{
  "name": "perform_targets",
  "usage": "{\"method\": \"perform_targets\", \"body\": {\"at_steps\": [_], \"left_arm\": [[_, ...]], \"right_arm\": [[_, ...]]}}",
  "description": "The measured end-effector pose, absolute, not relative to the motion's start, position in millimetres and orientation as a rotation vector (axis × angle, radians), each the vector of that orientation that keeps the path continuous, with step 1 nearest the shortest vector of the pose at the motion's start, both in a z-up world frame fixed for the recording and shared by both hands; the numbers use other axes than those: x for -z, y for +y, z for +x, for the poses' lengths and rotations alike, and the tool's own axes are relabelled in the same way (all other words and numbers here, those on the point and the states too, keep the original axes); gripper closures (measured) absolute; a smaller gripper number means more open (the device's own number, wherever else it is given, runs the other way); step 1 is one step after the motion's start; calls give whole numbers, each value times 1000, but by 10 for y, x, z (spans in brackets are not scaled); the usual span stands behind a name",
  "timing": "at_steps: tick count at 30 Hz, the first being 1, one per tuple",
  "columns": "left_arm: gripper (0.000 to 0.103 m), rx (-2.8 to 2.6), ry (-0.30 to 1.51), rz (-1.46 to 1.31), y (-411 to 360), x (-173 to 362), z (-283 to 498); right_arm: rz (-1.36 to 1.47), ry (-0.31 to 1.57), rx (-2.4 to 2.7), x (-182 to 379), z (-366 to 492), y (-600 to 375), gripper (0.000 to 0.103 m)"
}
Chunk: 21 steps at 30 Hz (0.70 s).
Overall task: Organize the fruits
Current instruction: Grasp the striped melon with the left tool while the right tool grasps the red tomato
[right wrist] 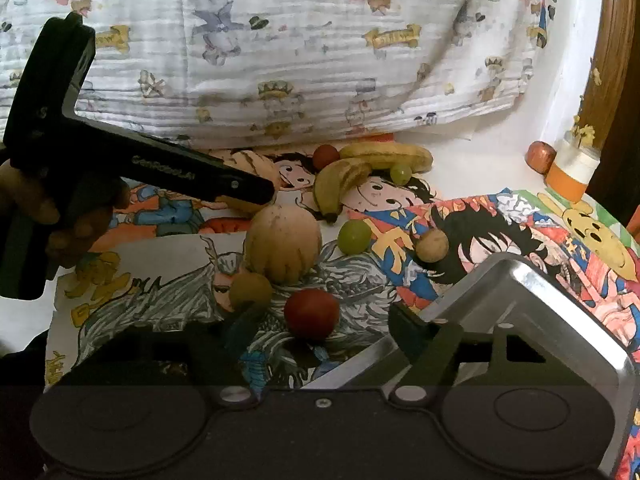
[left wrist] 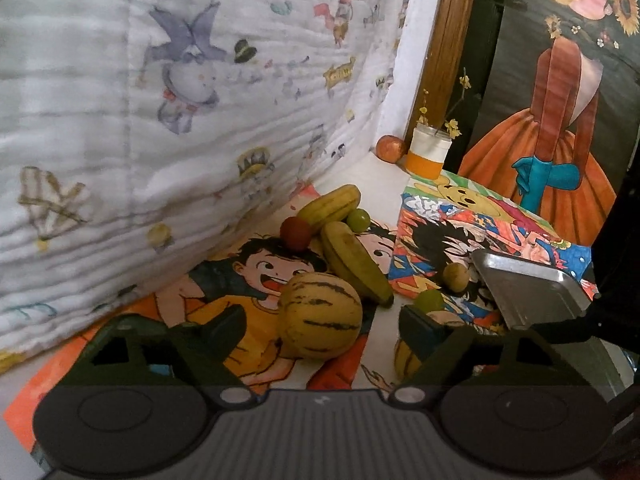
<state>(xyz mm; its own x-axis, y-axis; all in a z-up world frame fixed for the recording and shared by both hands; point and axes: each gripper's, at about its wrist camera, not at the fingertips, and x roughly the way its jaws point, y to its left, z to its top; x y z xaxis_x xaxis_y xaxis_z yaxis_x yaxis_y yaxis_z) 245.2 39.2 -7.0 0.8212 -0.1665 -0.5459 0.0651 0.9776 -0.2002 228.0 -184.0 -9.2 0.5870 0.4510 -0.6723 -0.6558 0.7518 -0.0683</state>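
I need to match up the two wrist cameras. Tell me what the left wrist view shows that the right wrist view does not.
Only the left wrist view: the painting of a figure in an orange dress.

Only the right wrist view: the left gripper from outside, the hand holding it, and a red fruit between the right gripper's fingers.

Both: two bananas, striped melons, the metal tray, and the orange-banded jar.

Dim, soft indoor light w/ glare on metal tray (right wrist: 532, 280); grainy, fisheye bending and dark vignette at corners.
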Motion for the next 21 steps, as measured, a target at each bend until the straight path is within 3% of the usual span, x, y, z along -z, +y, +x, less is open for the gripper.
{"method": "perform_targets", "body": {"at_steps": [13,21], "left_arm": [[45,101,632,-166,315,146,2581],[49,83,641,-175,320,148,2585]], "right_arm": [[-254,713,-663,175,2354,-1831,67],[-190,717,-642,122,2289,-1930,68]]}}
